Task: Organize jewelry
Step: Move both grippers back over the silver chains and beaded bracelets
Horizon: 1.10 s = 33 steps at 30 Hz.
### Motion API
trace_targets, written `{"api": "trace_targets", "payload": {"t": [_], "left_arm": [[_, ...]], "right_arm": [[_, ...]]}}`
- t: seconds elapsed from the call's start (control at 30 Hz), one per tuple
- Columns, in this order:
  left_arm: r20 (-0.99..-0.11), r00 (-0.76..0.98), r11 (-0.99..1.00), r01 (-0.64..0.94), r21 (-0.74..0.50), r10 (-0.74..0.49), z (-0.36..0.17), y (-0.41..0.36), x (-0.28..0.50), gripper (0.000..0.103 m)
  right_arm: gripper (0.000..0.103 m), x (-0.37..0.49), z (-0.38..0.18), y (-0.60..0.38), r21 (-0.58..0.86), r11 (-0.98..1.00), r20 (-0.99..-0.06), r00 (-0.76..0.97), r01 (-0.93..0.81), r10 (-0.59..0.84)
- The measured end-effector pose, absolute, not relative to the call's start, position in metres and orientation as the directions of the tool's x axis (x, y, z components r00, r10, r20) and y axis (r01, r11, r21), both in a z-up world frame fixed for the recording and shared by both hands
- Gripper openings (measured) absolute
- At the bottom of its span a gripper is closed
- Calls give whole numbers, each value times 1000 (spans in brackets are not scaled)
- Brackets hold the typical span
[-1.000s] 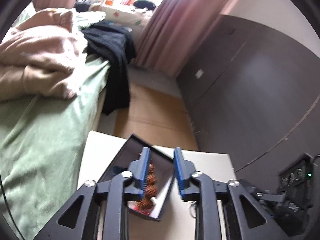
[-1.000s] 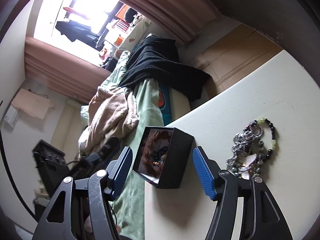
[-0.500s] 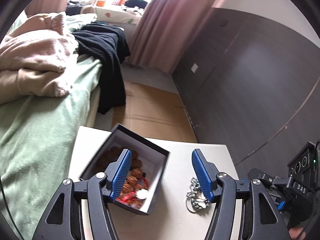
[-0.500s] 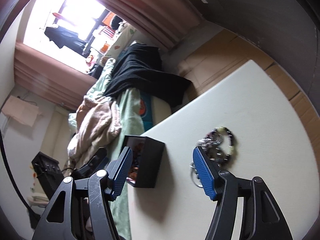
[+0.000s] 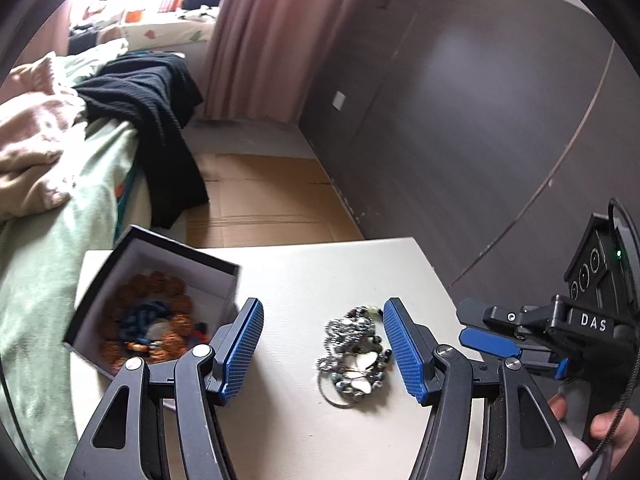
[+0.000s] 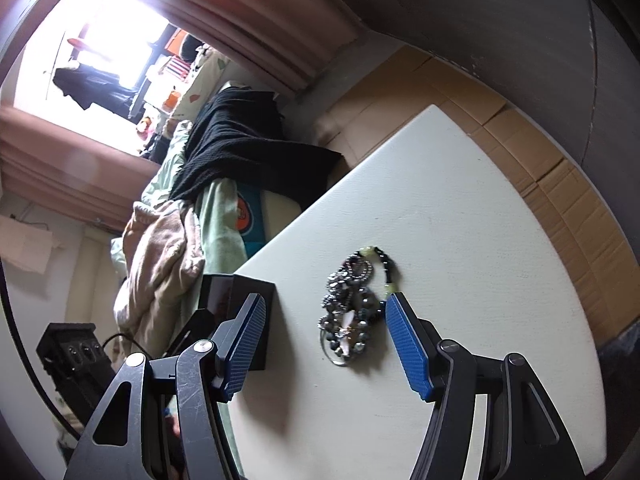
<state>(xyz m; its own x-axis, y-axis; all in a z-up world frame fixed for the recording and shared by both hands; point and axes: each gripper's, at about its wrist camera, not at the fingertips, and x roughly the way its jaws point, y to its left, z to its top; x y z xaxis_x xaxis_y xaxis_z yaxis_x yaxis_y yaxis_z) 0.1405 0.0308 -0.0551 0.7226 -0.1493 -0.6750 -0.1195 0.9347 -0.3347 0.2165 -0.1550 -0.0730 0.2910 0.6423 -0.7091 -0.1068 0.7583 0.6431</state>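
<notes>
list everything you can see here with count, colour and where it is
table: 1, off-white, beside the bed
box: 1, black with white lining, table's left edge, open, holding brown and blue beads
jewelry pile: 1 tangle, silver, dark and pale green beads, mid-table
bed: 1, green sheet, left of the table
blanket: 1, pinkish-beige, on the bed
black garment: 1, draped over the bed's edge
cardboard: tan, on the floor
curtain: pink, by the window
left gripper: black, blue pads, open above the pile
right gripper: same, open
</notes>
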Motion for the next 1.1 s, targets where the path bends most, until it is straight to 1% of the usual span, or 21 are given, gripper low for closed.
{"api": "trace_targets", "payload": {"t": [0.27,0.47,0.53,0.77,0.87,0.93,1.0,1.03,1.07,1.1], "left_arm": [[-731,663,953,-87,-290,-162,-71,2,167,63],[-783,601,946,-131,-296,-161,-88,-5,189,63],[-801,579,947,-144,-286,-154,-92,-9,198,60],[-841,526,952,-174,-252,-126,-106,-21,218,59],[-855,506,955,-181,-233,-112,-111,-26,223,53],[-867,484,953,-191,-234,-115,-116,-28,226,52],[-884,459,958,-205,-200,-86,-120,-30,229,52],[-888,453,959,-211,-191,-77,-121,-30,230,49],[-888,452,956,-217,-198,-81,-122,-29,231,45],[-890,447,954,-222,-204,-86,-124,-29,233,35]], "right_arm": [[64,224,-79,-177,660,750,-710,287,-47,643],[64,231,-84,-189,680,733,-703,288,7,650],[64,232,-84,-191,687,727,-699,289,15,654],[64,232,-82,-203,689,724,-698,304,36,649],[64,233,-81,-208,694,719,-694,310,44,650],[64,233,-81,-210,696,716,-691,313,48,652],[64,233,-81,-210,697,715,-690,315,50,651],[64,233,-81,-210,697,715,-690,315,50,651],[64,233,-81,-210,698,715,-690,314,49,652],[64,233,-81,-210,698,715,-690,313,47,653]]}}
